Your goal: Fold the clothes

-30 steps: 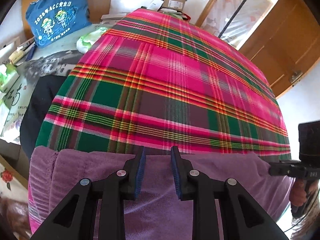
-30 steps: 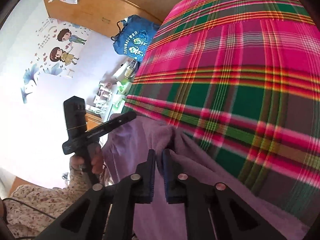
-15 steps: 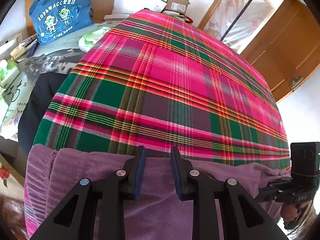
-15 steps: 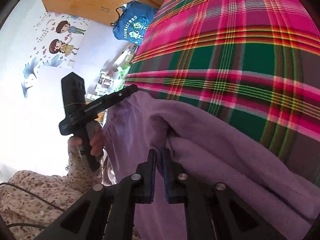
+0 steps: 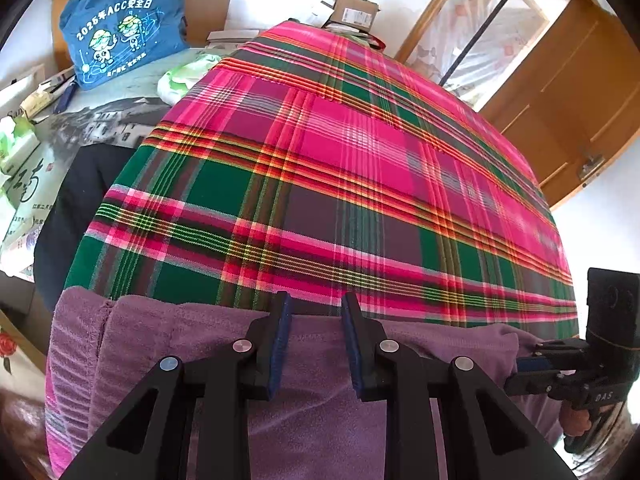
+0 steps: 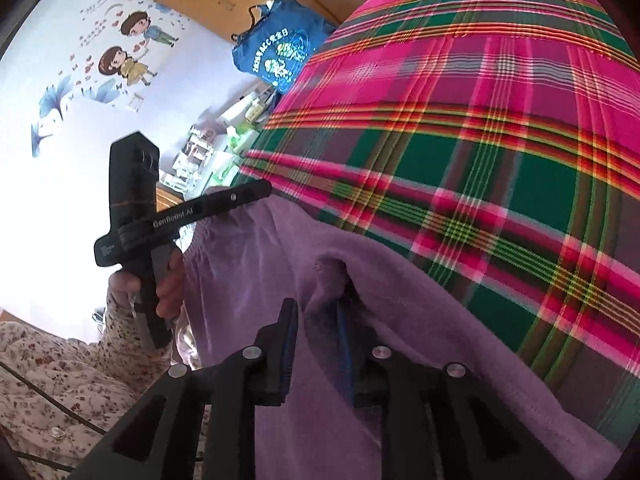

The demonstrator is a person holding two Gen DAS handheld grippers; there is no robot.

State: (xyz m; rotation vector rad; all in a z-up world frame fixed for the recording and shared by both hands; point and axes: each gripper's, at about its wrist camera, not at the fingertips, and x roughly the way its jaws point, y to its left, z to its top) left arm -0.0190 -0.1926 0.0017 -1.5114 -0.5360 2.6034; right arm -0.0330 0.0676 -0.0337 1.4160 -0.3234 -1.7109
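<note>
Left gripper (image 5: 315, 312) holds its two blue-padded fingers apart over the top hem of the purple garment (image 5: 320, 420), with nothing pinched between them; that gap looks the same as a second ago. Seen from the right wrist camera, this gripper (image 6: 256, 192) reaches toward the garment's far corner, with a hand (image 6: 160, 280) in a floral sleeve (image 6: 60, 368) on its handle. It has risen in that view since a second ago. The purple garment (image 6: 400, 340) lies along the near edge of the pink and green plaid cloth (image 5: 340, 180), and now covers more of the plaid than it did a second back, its fold drawn up higher. Behind, at the left, a blue printed bag (image 5: 120, 28) leans against a wooden cabinet. Further right, the right gripper (image 6: 318, 308) has its fingers closed on a bunched ridge of the purple fabric. In the left wrist view it (image 5: 524, 364) grips the garment's right corner, having moved inward from the frame edge.
</note>
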